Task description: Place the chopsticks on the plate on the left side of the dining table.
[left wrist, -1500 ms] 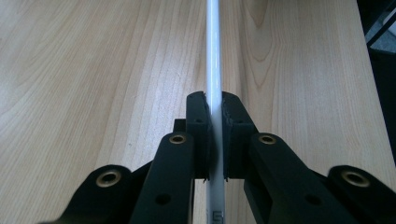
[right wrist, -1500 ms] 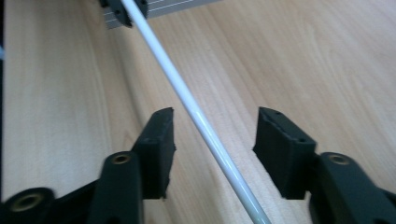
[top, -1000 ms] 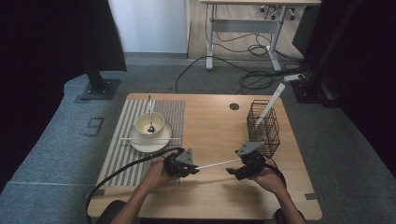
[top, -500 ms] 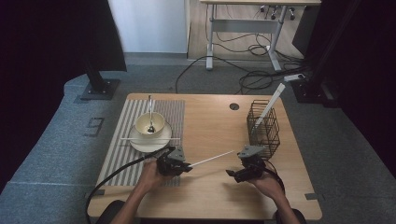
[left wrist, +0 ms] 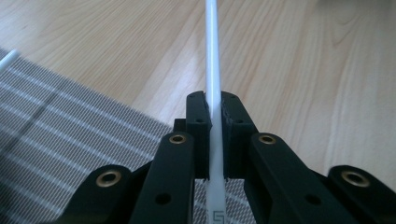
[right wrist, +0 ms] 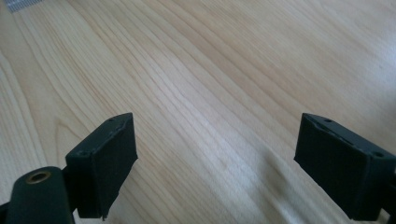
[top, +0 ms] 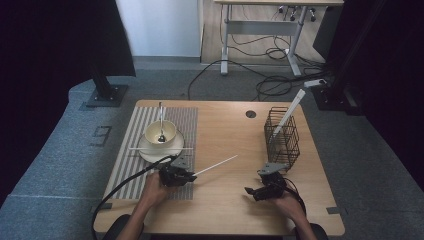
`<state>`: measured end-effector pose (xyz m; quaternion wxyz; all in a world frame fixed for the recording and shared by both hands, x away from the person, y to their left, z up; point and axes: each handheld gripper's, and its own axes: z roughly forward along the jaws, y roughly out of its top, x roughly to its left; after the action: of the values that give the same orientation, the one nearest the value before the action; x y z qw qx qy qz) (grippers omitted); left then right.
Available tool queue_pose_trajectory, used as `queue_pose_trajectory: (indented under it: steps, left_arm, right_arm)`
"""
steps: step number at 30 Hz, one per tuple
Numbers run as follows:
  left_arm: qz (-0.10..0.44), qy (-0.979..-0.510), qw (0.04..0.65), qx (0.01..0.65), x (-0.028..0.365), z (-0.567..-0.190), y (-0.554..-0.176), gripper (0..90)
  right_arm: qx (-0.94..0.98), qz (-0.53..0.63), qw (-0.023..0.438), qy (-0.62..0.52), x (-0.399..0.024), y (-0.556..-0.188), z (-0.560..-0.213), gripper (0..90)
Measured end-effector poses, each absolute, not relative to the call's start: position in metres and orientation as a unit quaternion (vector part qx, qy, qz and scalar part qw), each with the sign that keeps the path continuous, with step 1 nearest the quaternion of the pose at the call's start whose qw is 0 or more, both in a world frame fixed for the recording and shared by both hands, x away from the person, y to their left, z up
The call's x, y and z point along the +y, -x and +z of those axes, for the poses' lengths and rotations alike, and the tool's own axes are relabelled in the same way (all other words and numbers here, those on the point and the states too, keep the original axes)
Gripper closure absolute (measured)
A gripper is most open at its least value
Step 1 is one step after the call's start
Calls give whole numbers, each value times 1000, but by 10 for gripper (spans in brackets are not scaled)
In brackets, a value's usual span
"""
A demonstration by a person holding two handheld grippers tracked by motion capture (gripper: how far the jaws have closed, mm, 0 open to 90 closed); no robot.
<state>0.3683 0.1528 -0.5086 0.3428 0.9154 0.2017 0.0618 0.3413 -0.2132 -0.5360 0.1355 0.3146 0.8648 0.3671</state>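
Two hand-held grippers sit low over the surface [top: 225, 130], one in each of your hands. Your left hand-held gripper [top: 192, 176] is clenched on a white chopstick [top: 215, 165]: in the left gripper view the pads pinch the stick [left wrist: 212, 84] w/ no gap, and it runs straight out over bare wood, just past the edge of the striped mat [left wrist: 70, 135]. In the high view the chopstick slants up and to the right from the gripper, its free end clear of the surface's other things. Your right hand-held gripper [top: 250, 191] is released, jaws wide, nothing btwn them but wood grain in the right gripper view. It hangs near the wire basket [top: 282, 137], which holds another white stick [top: 290, 110]. On the mat, a bowl [top: 160, 131] rests on a plate [top: 161, 149].
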Motion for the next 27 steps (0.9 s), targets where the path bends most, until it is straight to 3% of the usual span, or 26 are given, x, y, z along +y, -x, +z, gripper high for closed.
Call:
queue_pose_trajectory:
  steps: [13, 27]
  left_arm:
    - [74, -901, 346, 250, 179, -508, -373, 837]
    - [86, -891, 333, 295, 203, -507, -381, 836]
  right_arm:
    - [858, 351, 139, -349, -225, -335, -552, 98]
    - [844, 357, 154, -370, -231, -332, -558, 0]
